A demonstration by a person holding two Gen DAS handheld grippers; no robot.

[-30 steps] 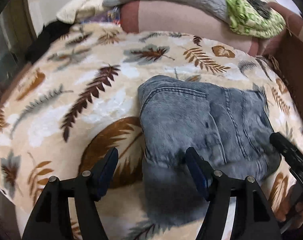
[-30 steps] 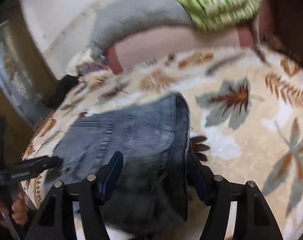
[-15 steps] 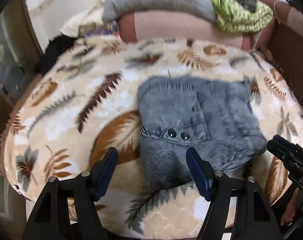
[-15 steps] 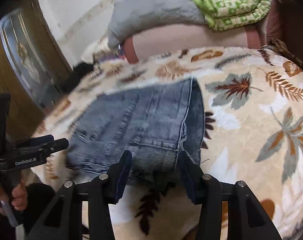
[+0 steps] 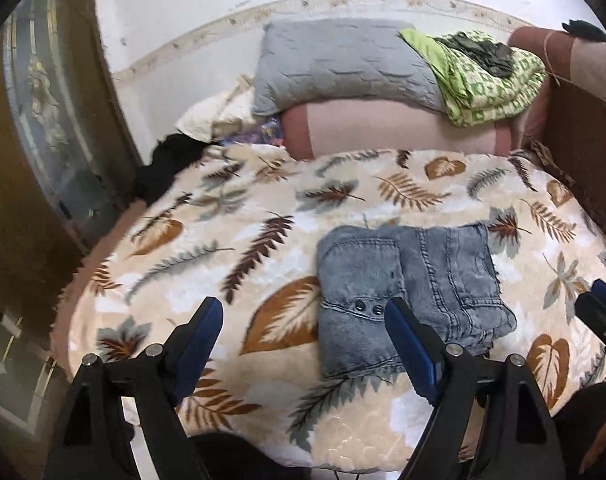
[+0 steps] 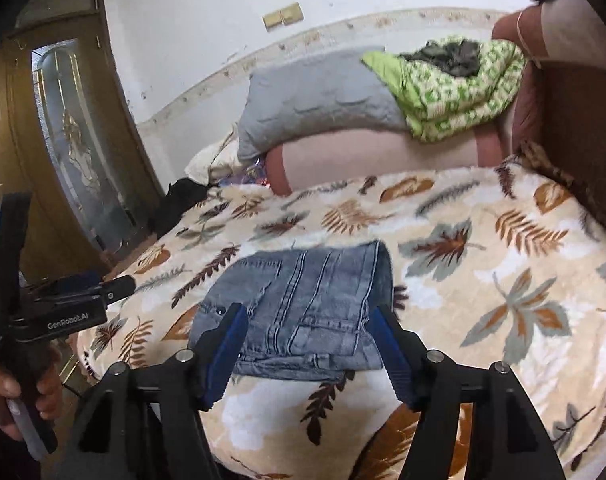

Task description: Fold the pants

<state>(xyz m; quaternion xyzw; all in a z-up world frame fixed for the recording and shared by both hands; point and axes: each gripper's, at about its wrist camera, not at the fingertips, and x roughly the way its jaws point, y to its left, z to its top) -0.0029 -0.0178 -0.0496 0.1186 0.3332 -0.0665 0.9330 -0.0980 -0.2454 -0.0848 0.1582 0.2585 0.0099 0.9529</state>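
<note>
Bedroom; leaf-print blanket (image 5: 231,240) over bed. Lower frame: left gripper (image 5: 303,344) and right gripper (image 6: 307,348), both spread wide, holding nothing, clear of cloth, probably released because the fold looks done. Centre: jeans (image 5: 407,292), compact folded stack lying flat near the blanket's near edge. Upper frame: grey pillow (image 5: 343,64) and green quilt (image 5: 487,80) on pink bolster (image 5: 399,128), against white wall.
</note>
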